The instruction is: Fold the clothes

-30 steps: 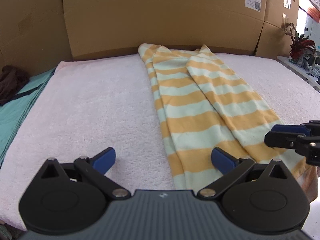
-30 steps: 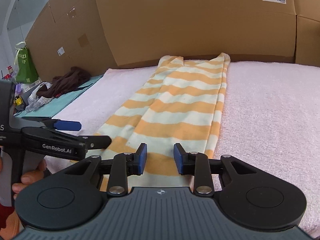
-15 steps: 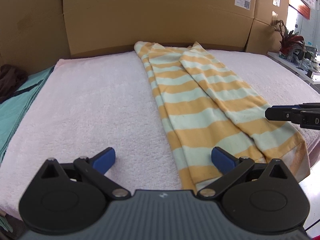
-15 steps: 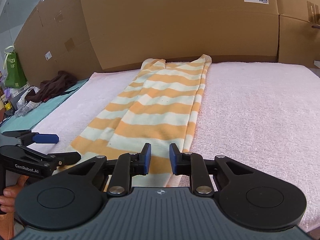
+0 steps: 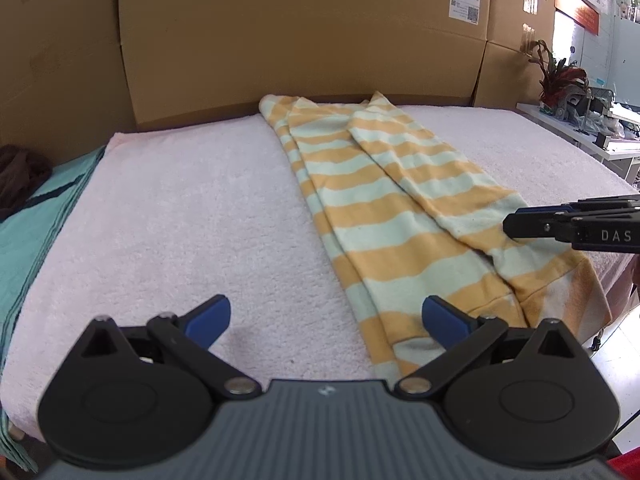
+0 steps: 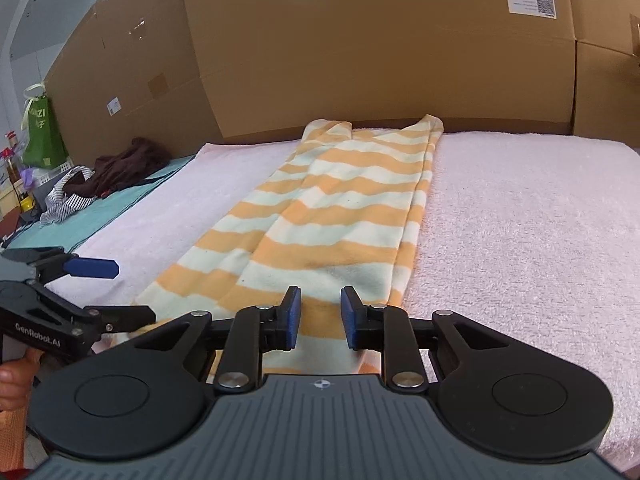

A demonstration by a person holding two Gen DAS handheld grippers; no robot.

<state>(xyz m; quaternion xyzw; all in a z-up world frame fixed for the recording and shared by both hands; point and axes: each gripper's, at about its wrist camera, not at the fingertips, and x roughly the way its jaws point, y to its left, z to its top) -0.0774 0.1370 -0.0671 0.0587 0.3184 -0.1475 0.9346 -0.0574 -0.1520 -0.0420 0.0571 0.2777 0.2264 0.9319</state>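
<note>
A yellow and pale mint striped garment [image 5: 380,216] [image 6: 340,216] lies folded into a long strip on the pink towel [image 5: 192,220] [image 6: 520,220], running from the cardboard wall to the near edge. My left gripper [image 5: 326,318] [image 6: 116,292] is wide open just before the near hem, its right pad over the garment's left corner and its left pad over bare towel. My right gripper [image 6: 320,316] [image 5: 516,224] hovers above the hem's right part with a narrow gap. Its jaws are opening slightly, and the cloth lies below the pads, not pinched.
Large cardboard boxes [image 5: 300,32] wall off the far side. At the left, a teal cloth [image 6: 104,212] carries a dark brown garment [image 6: 128,164] and a striped one [image 6: 66,200]. A green bag [image 6: 40,132] stands further left. A potted plant [image 5: 560,80] and a white shelf sit at the right.
My left gripper has drawn back toward the near edge, so the garment's hem and the towel's edge now show beside its right pad. The right gripper's gap narrowed a little.
</note>
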